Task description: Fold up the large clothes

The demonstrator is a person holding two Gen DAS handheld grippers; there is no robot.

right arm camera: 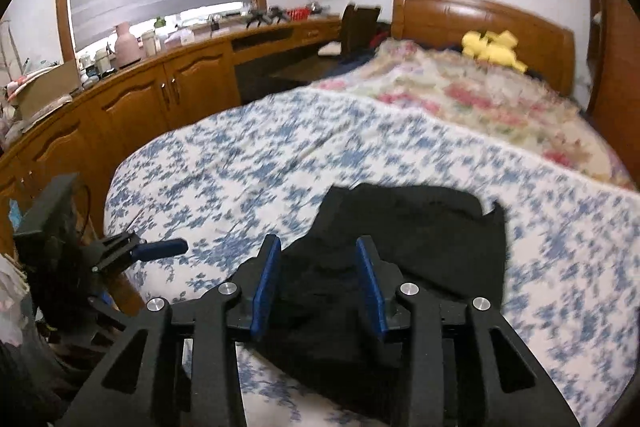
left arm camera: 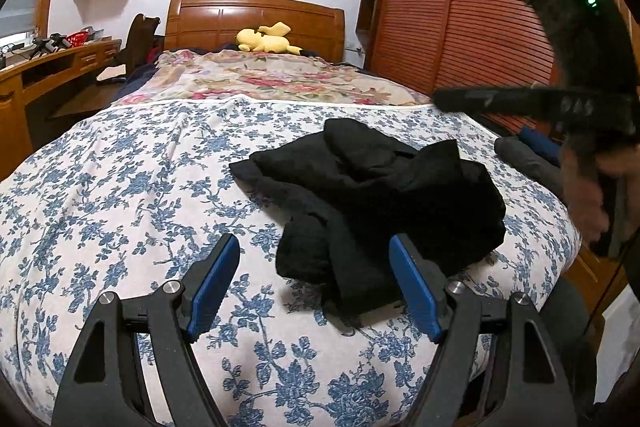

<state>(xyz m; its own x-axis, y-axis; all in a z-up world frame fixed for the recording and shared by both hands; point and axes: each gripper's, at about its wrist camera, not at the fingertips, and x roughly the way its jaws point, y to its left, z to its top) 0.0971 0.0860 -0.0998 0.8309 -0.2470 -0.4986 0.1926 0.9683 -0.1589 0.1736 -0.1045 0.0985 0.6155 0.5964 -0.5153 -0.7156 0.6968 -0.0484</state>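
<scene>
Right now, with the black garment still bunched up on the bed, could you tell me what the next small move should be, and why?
Probably lower the right gripper and close it on the near edge of the black garment. Its jaws are open with cloth lying between and beneath them, and the garment is a crumpled heap on the blue floral bedspread, so it needs spreading before any fold. The left gripper is open too, near the garment's closest lobe.

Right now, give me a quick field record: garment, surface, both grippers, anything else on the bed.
garment: black garment, crumpled in a heap, not folded
surface: blue floral bedspread
left gripper: open, nothing held, near edge of the heap
right gripper: open, over the heap, nothing clamped
also on bed: yellow plush toy by the headboard; dark rolled cloth at the right edge
view note: right wrist view is motion-blurred
</scene>
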